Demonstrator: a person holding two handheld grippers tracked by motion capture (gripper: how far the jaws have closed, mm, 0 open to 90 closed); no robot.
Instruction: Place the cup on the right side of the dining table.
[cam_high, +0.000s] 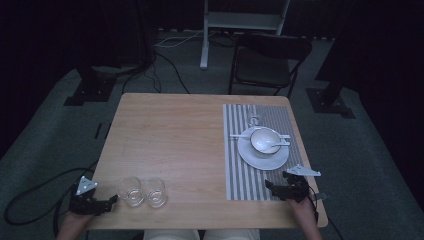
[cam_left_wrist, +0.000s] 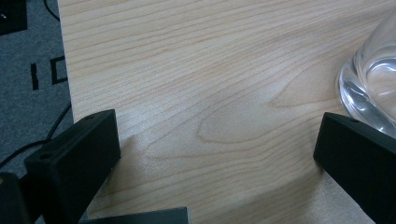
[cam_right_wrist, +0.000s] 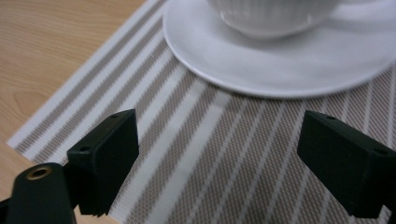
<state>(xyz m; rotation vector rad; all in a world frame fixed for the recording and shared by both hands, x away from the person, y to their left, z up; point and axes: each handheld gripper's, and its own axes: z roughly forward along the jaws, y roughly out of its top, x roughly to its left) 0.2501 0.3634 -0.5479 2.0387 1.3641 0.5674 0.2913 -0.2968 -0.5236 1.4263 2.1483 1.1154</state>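
Clear stemless glass tumblers, two of them, stand side by side near the front edge of the pale wooden table (cam_high: 170, 130); the nearer tumbler (cam_high: 130, 191) lies just beside the left gripper (cam_high: 111, 201), the farther tumbler (cam_high: 155, 192) touches or almost touches its neighbour. Left gripper view: the jaws stand wide apart with bare wood between them, and the rounded base of the nearer tumbler (cam_left_wrist: 369, 88) sits just ahead of the right-hand jaw, outside the gap. Right gripper (cam_high: 273, 189), resting on the grey-and-white striped placemat (cam_high: 245, 175), is likewise spread wide and holds nothing; its own view shows the rim of the white round plate (cam_right_wrist: 280, 70) ahead, carrying the white ribbed bowl (cam_right_wrist: 275, 16). High view: a white spoon (cam_high: 275, 145) lies in the bowl, and a further small clear glass (cam_high: 255, 120) stands beyond the plate. Step in hand, as judged: reaching for the nearer tumbler with the left gripper. To do it well, the gripper should swing towards the tumbler until the glass is centred between the jaws, staying low on the widest part of the curved wall, then close gently and squarely; an off-centre approach risks nudging it into the second tumbler, and smooth glass may slip under a shallow pinch
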